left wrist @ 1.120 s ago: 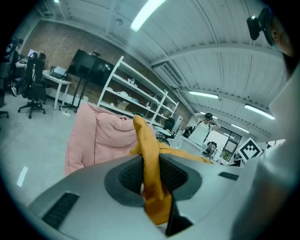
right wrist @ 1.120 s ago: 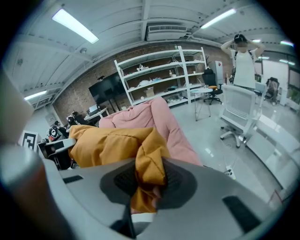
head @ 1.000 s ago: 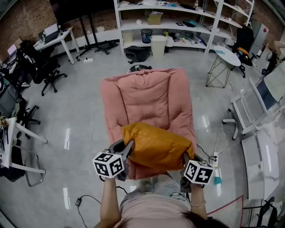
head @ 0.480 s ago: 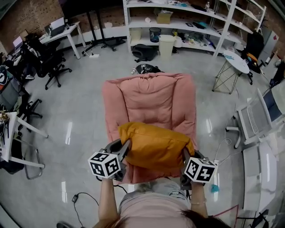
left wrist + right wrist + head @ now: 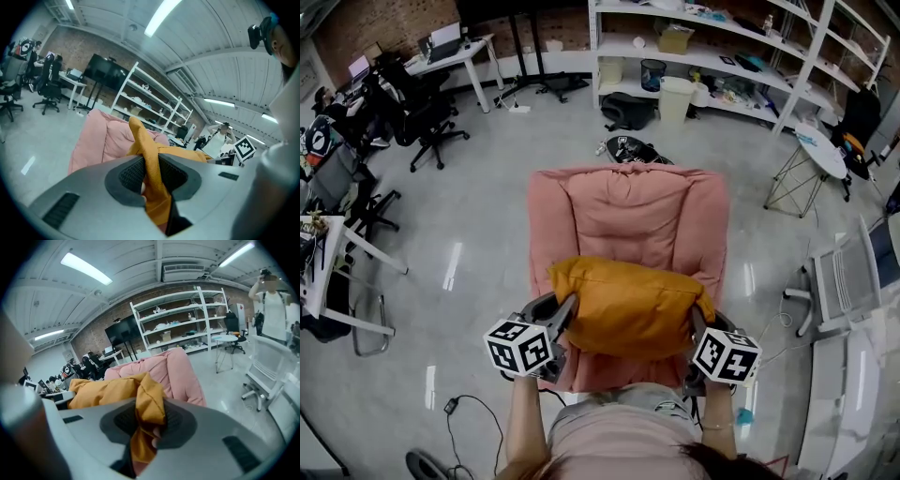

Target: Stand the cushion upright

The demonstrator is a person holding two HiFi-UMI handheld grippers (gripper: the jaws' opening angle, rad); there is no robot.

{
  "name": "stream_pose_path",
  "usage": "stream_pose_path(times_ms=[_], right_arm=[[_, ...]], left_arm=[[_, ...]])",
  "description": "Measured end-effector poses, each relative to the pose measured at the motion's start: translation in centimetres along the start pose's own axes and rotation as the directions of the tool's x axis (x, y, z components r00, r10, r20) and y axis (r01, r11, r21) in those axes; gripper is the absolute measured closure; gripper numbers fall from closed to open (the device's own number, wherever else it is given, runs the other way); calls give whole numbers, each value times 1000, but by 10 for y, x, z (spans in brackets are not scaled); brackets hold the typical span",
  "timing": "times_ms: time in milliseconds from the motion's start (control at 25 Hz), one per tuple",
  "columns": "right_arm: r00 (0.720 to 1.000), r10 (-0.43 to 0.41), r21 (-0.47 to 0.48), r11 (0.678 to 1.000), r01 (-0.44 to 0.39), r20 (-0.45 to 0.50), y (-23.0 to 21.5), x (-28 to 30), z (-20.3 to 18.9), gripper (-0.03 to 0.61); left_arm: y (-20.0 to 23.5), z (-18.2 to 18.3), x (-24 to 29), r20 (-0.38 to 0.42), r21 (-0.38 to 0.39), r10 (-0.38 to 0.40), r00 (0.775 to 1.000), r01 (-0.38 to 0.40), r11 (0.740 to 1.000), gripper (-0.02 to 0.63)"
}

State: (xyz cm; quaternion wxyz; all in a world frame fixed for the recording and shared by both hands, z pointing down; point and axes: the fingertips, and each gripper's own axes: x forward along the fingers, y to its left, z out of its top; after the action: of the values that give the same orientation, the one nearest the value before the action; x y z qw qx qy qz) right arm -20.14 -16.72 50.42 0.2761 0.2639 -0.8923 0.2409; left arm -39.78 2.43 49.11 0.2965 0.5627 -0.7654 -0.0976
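The orange cushion point(image 5: 628, 305) sits over the front edge of the pink armchair point(image 5: 628, 202), stretched sideways from near the seat's left edge to near its right edge. From overhead it seems to hang just off the seat, though it may be resting on it.

The left tongs point(image 5: 565, 317) are narrowed onto the cushion's left corner. In the left gripper view a fold of orange fabric is pinched between the dark ribbed pads point(image 5: 131, 175).

The right tongs point(image 5: 694, 328) grip the right corner the same way, with bunched fabric squeezed between their pads point(image 5: 174, 421).

The armchair stands on a glossy grey floor point(image 5: 469, 216), with white shelving point(image 5: 722, 56) beyond its back edge.
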Motion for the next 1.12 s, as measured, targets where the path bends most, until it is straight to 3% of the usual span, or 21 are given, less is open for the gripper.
stream_pose_path(times_ms=[400,760,1120], right_arm=[[998,64,-46,997,-64,9,-10,42,51,488],[992,122,-65,990,-122,6,-8,80,82,488],[989,146,-76,986,-146,-5,-11,116,103,488]], left_arm=[[2,24,30,33,-11,53,998,-52,999,534],[16,44,49,89,-47,129,988,-125,991,537],[31,59,75,96,-49,167,981,-163,985,537]])
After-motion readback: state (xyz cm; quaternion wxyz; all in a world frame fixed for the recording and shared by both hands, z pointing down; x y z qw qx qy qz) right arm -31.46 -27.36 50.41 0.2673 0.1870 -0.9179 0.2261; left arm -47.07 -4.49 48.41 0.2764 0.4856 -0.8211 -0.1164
